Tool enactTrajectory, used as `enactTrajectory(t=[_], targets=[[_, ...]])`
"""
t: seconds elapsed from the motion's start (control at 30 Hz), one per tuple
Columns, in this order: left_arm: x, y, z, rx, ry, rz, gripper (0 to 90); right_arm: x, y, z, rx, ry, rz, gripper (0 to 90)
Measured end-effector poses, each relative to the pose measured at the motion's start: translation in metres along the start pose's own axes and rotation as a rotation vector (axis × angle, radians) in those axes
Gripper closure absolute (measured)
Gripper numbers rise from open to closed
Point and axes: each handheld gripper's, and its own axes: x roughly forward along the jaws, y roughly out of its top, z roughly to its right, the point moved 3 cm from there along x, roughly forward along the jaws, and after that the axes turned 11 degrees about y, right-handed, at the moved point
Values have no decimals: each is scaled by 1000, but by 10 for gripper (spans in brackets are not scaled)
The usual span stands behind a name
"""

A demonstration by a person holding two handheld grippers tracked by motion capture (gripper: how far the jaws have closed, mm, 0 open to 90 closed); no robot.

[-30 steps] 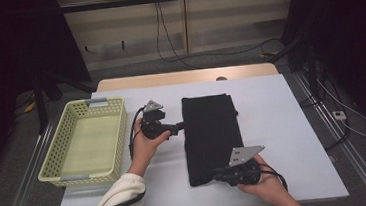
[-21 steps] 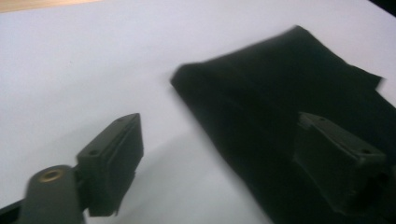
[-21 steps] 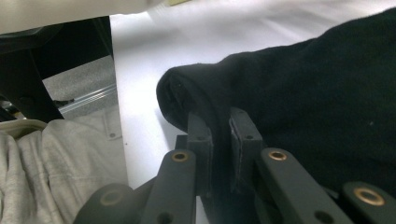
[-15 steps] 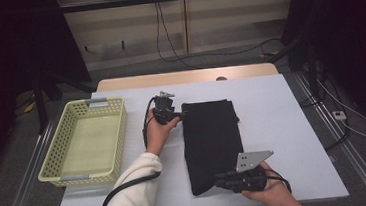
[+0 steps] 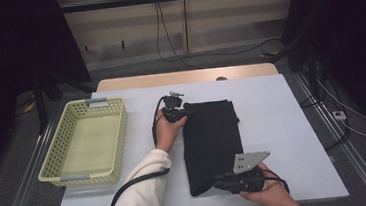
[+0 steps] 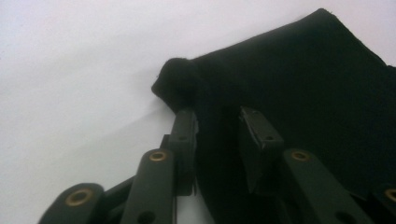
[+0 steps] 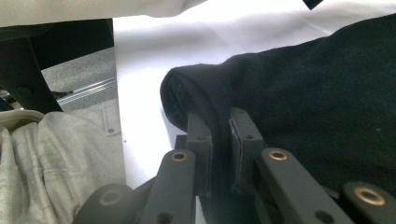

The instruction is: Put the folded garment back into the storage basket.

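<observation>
A folded black cloth [image 5: 212, 140] lies lengthwise on the white table [image 5: 283, 119]. My left gripper [image 5: 184, 114] is at the cloth's far left corner. In the left gripper view its jaws [image 6: 217, 114] straddle the cloth [image 6: 303, 93] just behind the bunched corner; they have just been closing, and a gap still shows between the pads. My right gripper [image 5: 217, 182], with a grey plate on top, is at the cloth's near edge. In the right gripper view it [image 7: 219, 116] is shut on a rolled fold of the cloth [image 7: 317, 93].
A pale yellow plastic basket [image 5: 50, 159] stands at the left of the table with nothing in it. The table's near edge [image 7: 119, 102] runs close beside the right gripper, with the person's light trousers [image 7: 56, 154] below it. Cables hang behind the table.
My left hand has moved away from me and to the right, from the cloth's left side up to its far left corner. Its jaws have narrowed over the cloth. The right gripper has stayed put.
</observation>
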Motion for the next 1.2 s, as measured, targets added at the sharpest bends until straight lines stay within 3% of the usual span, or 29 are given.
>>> enactTrajectory(t=[0.07,0.17,0.4,0.6,0.77,1.2], targets=[[-1,2,-1,-43,-7,-18,792,1,0,0,-1,2,0,813],[-5,8,-1,-61,-12,-44,823,3,1,1,4,2,8,813],[-36,31,-4,-50,-17,-73,841,2,5,1,-3,-9,53,813],[-62,53,-6,-31,32,-86,844,7,16,-3,-28,-6,91,813],[-75,61,-8,-28,60,-120,844,11,22,-2,-30,4,119,813],[-112,78,-26,-20,121,-123,846,14,52,-5,-61,-5,231,814]])
